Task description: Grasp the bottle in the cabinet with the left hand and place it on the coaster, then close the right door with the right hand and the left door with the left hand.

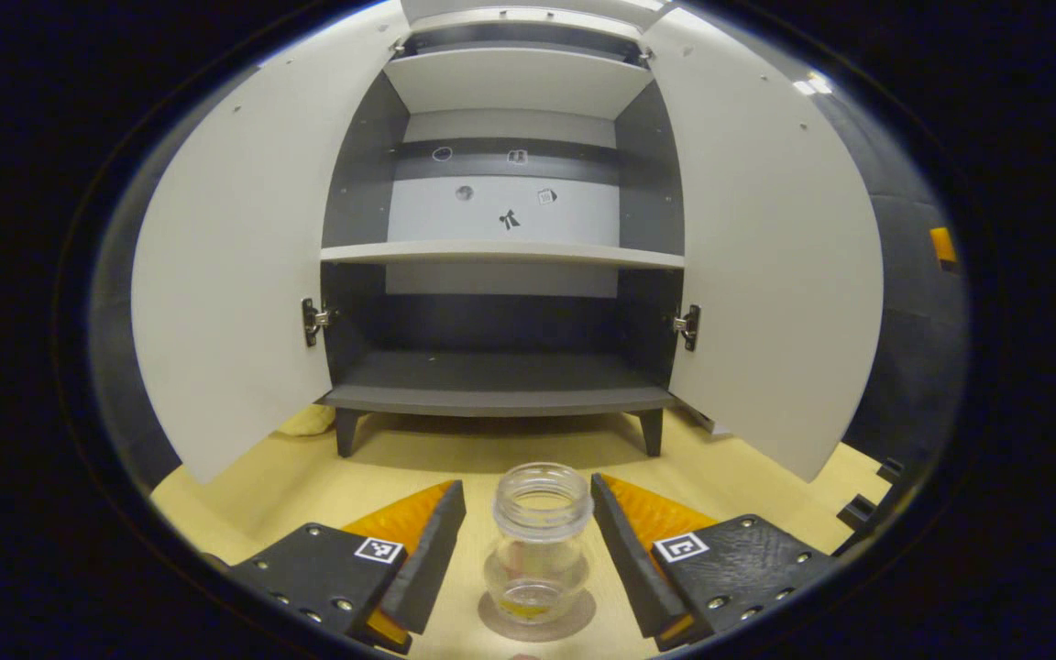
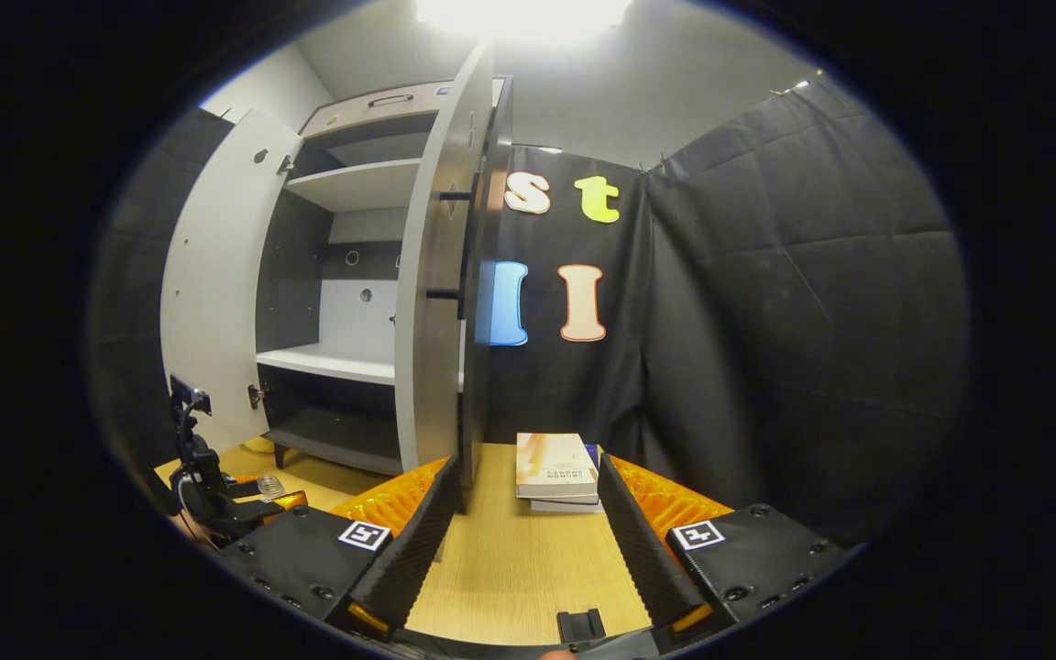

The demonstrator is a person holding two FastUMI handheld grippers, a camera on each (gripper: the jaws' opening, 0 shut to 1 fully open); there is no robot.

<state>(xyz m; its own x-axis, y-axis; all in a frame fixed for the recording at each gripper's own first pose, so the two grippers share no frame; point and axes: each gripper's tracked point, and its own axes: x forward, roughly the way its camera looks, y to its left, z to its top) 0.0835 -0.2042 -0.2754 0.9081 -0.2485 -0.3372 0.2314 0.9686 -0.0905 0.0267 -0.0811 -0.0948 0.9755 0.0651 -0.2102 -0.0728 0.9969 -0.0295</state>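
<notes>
Left gripper view: bottle [image 1: 542, 541] between open gripper [image 1: 528, 541] fingers.

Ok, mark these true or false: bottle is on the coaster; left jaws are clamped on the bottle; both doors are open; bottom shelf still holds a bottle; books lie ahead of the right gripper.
1. Bottle stands on the coaster: true.
2. Left gripper jaws clamp the bottle: false, they stand apart on either side of it, gaps showing.
3. Left door and right door are open: true.
4. Bottom shelf holds a bottle: false, nothing on it.
5. Books lie ahead of the right gripper: true.
</notes>
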